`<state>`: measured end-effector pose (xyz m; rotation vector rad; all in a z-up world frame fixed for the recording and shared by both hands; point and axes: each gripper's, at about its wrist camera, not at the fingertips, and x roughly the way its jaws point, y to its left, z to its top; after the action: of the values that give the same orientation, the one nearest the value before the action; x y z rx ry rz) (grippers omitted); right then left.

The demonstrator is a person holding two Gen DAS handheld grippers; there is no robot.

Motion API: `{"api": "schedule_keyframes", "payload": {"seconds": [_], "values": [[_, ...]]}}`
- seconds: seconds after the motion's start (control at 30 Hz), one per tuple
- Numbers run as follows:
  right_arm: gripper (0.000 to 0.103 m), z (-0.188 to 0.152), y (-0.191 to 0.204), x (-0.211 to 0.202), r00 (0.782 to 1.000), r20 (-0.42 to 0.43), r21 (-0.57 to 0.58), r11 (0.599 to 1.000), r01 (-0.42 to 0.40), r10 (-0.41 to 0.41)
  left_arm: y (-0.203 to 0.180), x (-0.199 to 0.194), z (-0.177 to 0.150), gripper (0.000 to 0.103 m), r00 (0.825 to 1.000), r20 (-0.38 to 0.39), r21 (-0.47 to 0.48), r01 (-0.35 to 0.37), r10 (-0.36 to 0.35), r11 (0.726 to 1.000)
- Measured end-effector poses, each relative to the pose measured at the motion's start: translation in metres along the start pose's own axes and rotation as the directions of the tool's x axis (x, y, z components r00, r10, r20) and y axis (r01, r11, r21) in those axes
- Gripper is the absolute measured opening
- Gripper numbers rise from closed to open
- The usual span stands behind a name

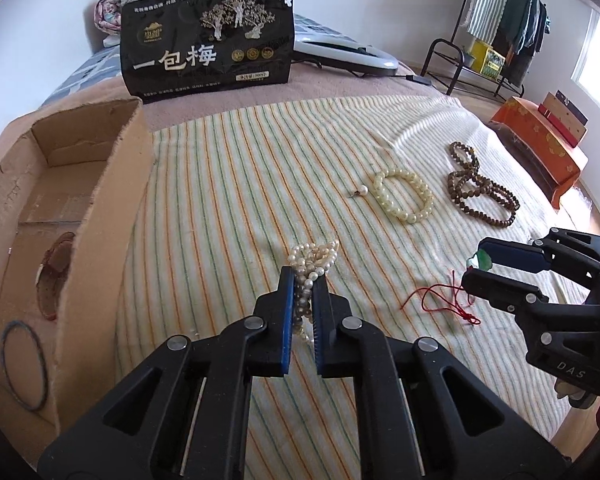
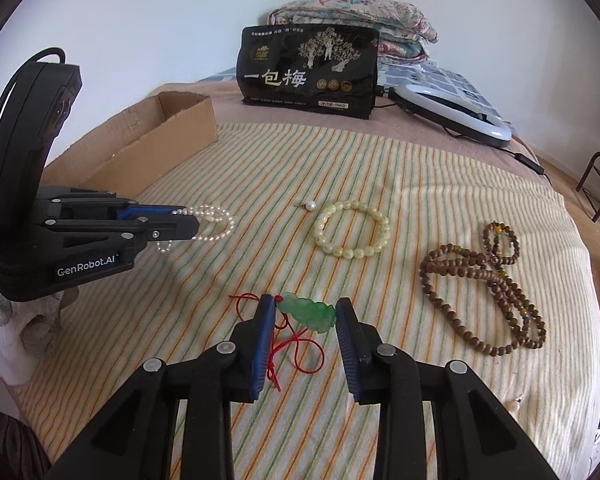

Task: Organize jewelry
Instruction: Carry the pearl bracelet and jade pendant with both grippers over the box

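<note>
My left gripper (image 1: 304, 276) is shut on a white pearl necklace (image 1: 314, 258), whose loops hang out past the tips over the striped towel (image 1: 228, 184); it also shows in the right wrist view (image 2: 214, 222). My right gripper (image 2: 305, 306) has its jaws apart on either side of a green jade pendant (image 2: 310, 311) on a red cord (image 2: 300, 346), the tips touching or nearly touching its ends. A cream bead bracelet (image 2: 352, 229), a single pearl pin (image 2: 310, 205) and a brown bead mala (image 2: 484, 284) lie on the towel.
An open cardboard box (image 1: 112, 184) stands at the towel's left edge, with a dark ring (image 1: 23, 364) inside. A black snack bag (image 1: 208, 40) stands behind the towel, beside a white ring lamp (image 2: 456, 114) and folded quilts (image 2: 352, 16). A clothes rack (image 1: 496, 28) stands far right.
</note>
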<state>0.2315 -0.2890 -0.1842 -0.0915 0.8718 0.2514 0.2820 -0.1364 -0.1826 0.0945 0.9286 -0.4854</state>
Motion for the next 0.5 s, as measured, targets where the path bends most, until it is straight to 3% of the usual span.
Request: {"api": "schedule_keyframes", "payload": {"seconds": [0.5], "values": [[0.031, 0.010, 0.010, -0.054, 0.998, 0.065, 0.010, 1.000, 0.026, -0.027, 0.014, -0.068, -0.004, 0.006, 0.996, 0.090, -0.039, 0.010, -0.007, 0.999]]}}
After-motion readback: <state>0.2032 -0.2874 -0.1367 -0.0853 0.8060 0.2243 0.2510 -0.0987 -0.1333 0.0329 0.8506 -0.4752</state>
